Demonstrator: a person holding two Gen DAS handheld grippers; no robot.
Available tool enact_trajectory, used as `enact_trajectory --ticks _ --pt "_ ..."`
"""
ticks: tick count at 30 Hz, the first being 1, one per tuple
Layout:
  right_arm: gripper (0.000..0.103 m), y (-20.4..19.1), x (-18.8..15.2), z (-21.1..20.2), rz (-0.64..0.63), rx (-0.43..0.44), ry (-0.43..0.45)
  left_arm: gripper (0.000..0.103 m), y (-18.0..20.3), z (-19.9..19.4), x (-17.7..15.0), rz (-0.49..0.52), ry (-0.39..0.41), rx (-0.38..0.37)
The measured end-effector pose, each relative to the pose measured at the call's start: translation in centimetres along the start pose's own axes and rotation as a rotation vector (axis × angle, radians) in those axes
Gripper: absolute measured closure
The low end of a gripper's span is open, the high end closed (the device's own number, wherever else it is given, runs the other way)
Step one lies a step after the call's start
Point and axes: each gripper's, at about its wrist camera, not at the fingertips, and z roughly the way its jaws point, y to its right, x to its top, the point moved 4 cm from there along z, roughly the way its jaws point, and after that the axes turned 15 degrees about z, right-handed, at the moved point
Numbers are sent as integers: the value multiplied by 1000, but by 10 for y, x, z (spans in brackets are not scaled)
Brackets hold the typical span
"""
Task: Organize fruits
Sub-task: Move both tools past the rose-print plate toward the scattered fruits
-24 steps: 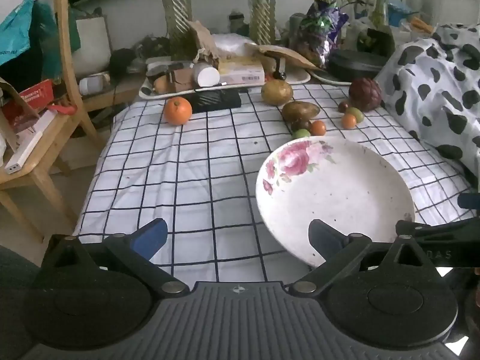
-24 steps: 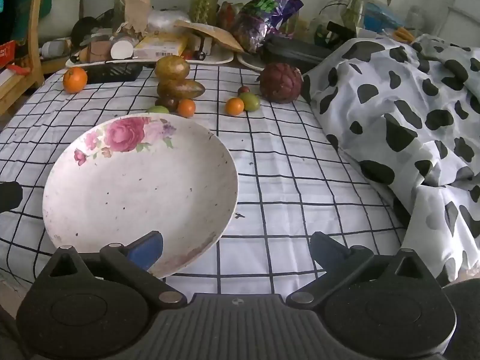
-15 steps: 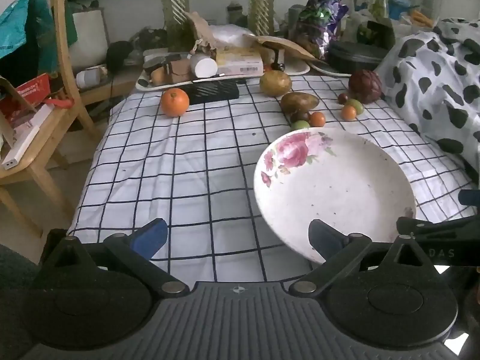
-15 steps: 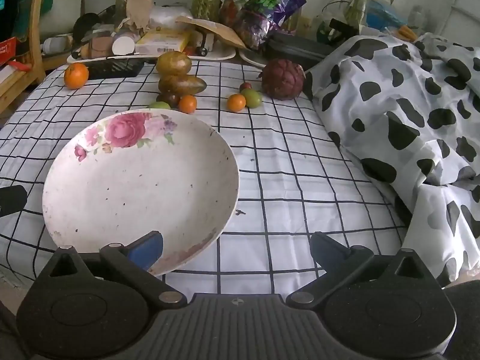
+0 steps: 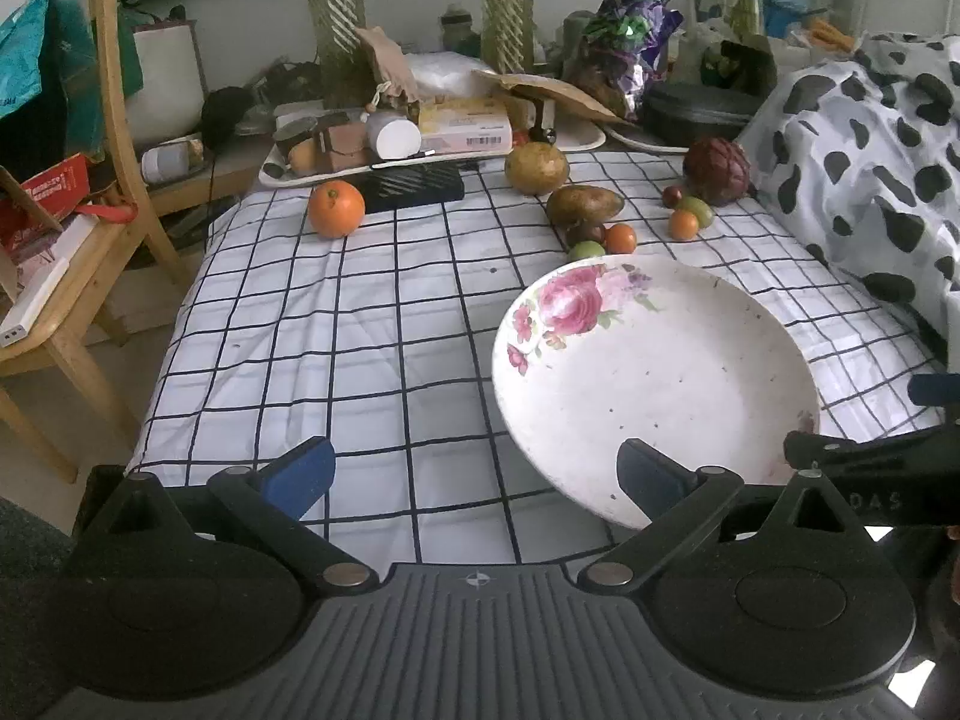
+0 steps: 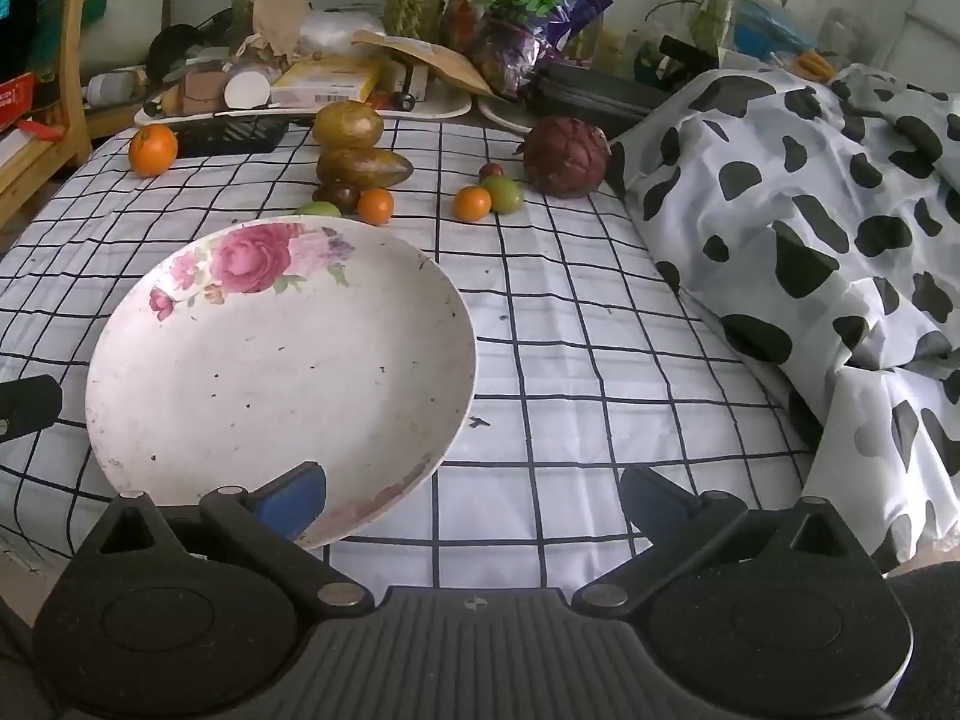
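Both tongs [image 5: 474, 474] [image 6: 474, 495] agape, level, low.

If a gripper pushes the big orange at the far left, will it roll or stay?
The orange looks round and smooth, so it would probably roll. The checked cloth seems soft and slightly wrinkled, which may slow it. It stands alone, so nothing nearby would stop it.

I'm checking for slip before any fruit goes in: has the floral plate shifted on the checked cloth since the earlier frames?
Cannot tell. The plate keeps its spot beside the small green fruit; both cameras drifted, and the scene shifted with them.
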Motion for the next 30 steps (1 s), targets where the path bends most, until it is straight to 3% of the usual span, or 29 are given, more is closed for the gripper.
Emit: enact_trajectory --ticks 30 --pt "0 1 0 6 1 -9 -24 1 -2 9 -4 -32 -32 -17"
